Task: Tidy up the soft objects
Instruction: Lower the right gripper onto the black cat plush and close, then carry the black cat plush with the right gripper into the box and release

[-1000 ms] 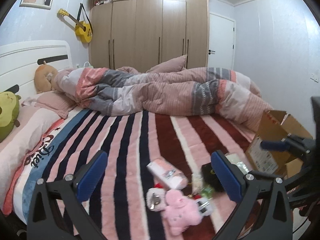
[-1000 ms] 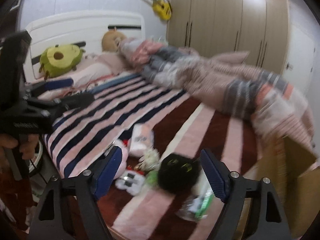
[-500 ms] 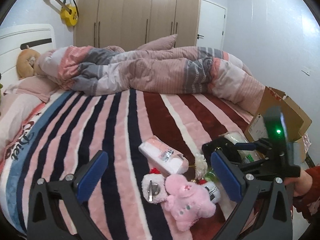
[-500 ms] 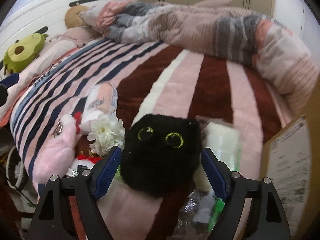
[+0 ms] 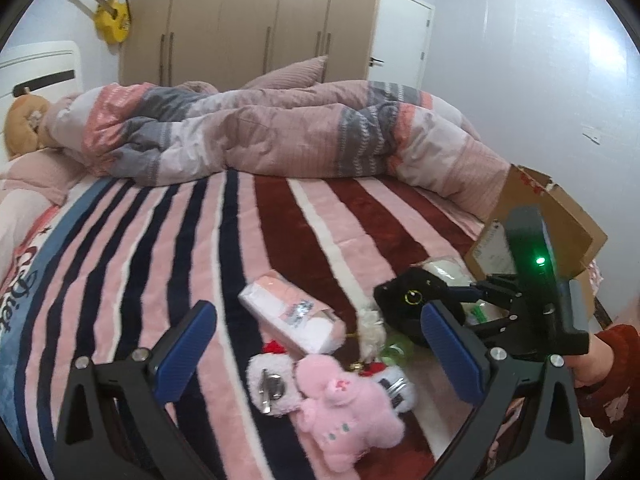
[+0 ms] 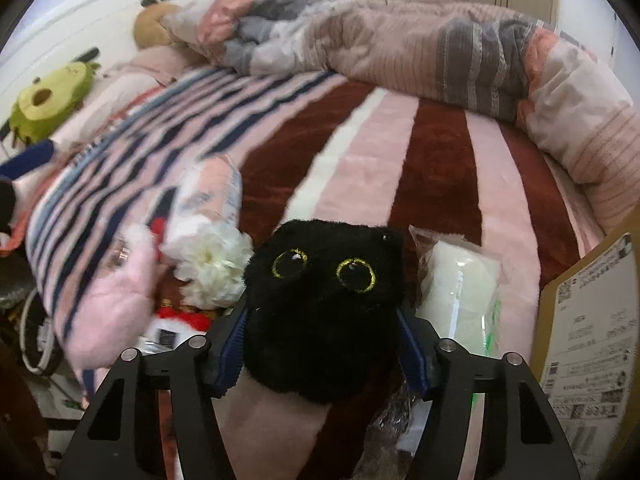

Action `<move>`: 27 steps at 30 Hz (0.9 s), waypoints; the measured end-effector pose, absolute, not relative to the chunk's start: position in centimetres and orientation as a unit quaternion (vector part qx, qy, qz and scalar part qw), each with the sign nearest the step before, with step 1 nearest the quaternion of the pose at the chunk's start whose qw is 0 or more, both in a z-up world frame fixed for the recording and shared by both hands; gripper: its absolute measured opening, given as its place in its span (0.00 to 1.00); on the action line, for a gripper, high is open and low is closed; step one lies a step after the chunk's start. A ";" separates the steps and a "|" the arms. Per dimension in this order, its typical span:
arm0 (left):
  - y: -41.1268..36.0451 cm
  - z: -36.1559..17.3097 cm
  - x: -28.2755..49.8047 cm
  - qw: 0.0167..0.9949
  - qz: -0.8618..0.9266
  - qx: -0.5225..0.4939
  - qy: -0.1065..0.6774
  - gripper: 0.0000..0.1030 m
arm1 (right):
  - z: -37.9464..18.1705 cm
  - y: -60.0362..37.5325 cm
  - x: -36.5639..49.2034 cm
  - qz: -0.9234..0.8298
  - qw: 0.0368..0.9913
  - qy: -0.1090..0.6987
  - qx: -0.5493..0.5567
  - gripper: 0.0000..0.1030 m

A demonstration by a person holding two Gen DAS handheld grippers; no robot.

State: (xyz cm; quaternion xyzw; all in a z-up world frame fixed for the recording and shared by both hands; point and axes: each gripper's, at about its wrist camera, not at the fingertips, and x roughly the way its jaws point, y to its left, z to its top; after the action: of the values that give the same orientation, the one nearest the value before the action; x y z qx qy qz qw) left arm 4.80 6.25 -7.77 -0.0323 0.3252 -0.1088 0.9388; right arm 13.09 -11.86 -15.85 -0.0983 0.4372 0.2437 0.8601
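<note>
A black plush cat [image 6: 324, 312] with yellow-ringed eyes sits between the blue pads of my right gripper [image 6: 322, 346], which has closed against its sides. In the left wrist view the cat [image 5: 412, 300] lies at the right of a small pile on the striped blanket. My left gripper [image 5: 320, 344] is open and empty above a pink plush [image 5: 344, 408], a white plush with a metal clip [image 5: 272, 386] and a pink-and-white packet [image 5: 296, 316]. A white fabric flower [image 6: 212, 264] lies left of the cat.
An open cardboard box [image 5: 556, 220] stands at the bed's right edge, also in the right wrist view [image 6: 592, 344]. A clear bag of white material [image 6: 460, 292] lies right of the cat. A rumpled duvet [image 5: 260, 132] covers the far bed. A green avocado plush [image 6: 48, 100] sits by the headboard.
My right gripper came down onto the black cat and its pads closed in on the cat's sides. My left gripper moved closer over the pile and stayed open.
</note>
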 end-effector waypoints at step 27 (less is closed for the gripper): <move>-10.0 3.1 6.7 0.877 -0.353 -0.033 0.324 0.51 | 0.4 -23.7 3.9 0.313 0.922 0.229 -0.017 0.59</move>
State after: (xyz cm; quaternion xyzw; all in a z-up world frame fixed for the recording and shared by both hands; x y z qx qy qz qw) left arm 6.71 -10.05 3.08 -0.0331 0.3243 -0.3529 0.8771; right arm 3.86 -23.68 0.36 -0.0174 0.2285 0.3132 0.9216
